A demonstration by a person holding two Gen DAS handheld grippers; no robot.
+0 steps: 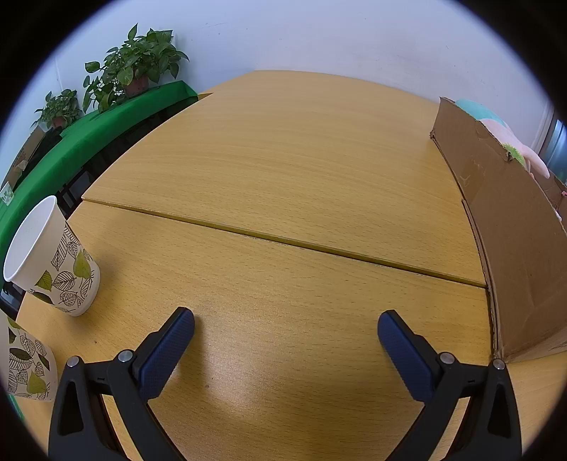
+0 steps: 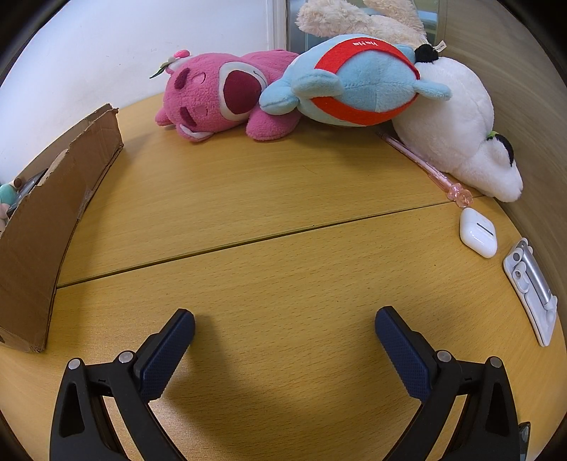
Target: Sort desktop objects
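Note:
My left gripper (image 1: 285,324) is open and empty above bare wooden table. Two leaf-patterned paper cups stand to its left: one (image 1: 53,262) tilted in view, another (image 1: 28,368) at the frame's edge. A cardboard box (image 1: 514,227) stands to its right, with plush toys (image 1: 496,131) showing over its rim. My right gripper (image 2: 283,322) is open and empty. Ahead of it lie a pink plush bear (image 2: 219,95), a blue and red plush (image 2: 358,81) and a white plush (image 2: 457,127). A pink pen (image 2: 425,166), a white earbuds case (image 2: 478,232) and a grey folding stand (image 2: 531,283) lie at the right. The box (image 2: 46,212) also shows on the left.
The table (image 1: 283,170) is two wooden tops joined by a seam. A green-covered bench (image 1: 88,138) with potted plants (image 1: 138,67) runs along the left wall. A cream plush (image 2: 354,17) lies behind the toys. A wooden panel (image 2: 524,88) borders the table's right side.

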